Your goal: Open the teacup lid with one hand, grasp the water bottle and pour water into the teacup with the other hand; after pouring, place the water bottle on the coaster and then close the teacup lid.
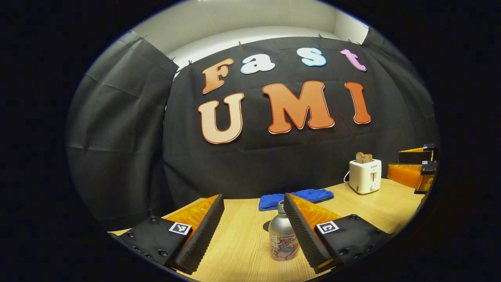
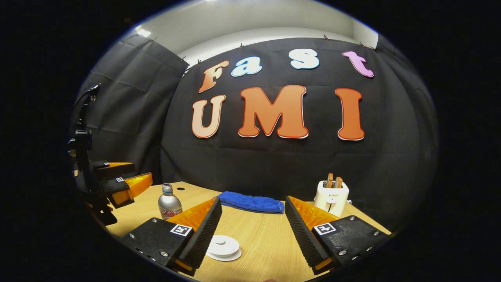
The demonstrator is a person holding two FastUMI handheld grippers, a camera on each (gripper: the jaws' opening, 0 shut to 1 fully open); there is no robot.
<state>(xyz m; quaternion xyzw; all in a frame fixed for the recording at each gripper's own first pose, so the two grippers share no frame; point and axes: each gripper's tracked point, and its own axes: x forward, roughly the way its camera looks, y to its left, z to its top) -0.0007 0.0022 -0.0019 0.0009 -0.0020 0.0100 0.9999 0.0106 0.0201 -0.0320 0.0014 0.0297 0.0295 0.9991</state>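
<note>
A silver water bottle [image 1: 281, 235] with a coloured label stands upright on the wooden table [image 1: 242, 243]; my left gripper's right finger hides part of it. My left gripper [image 1: 253, 197] is open, and the bottle is just ahead, nearer that right finger and not gripped. In the right gripper view the bottle [image 2: 169, 203] stands at the left, a little apart from the left gripper [image 2: 137, 174]. The white teacup lid [image 2: 223, 246] lies low between the fingers of my open right gripper [image 2: 253, 199], partly behind the left finger. The right gripper [image 1: 394, 161] also shows at the far right.
A folded blue cloth [image 1: 297, 197] lies at the back of the table against the black wall. A white toaster [image 1: 364, 176] with bread slices stands at the back right. A small dark round spot [image 2: 181, 188] sits on the table behind the bottle.
</note>
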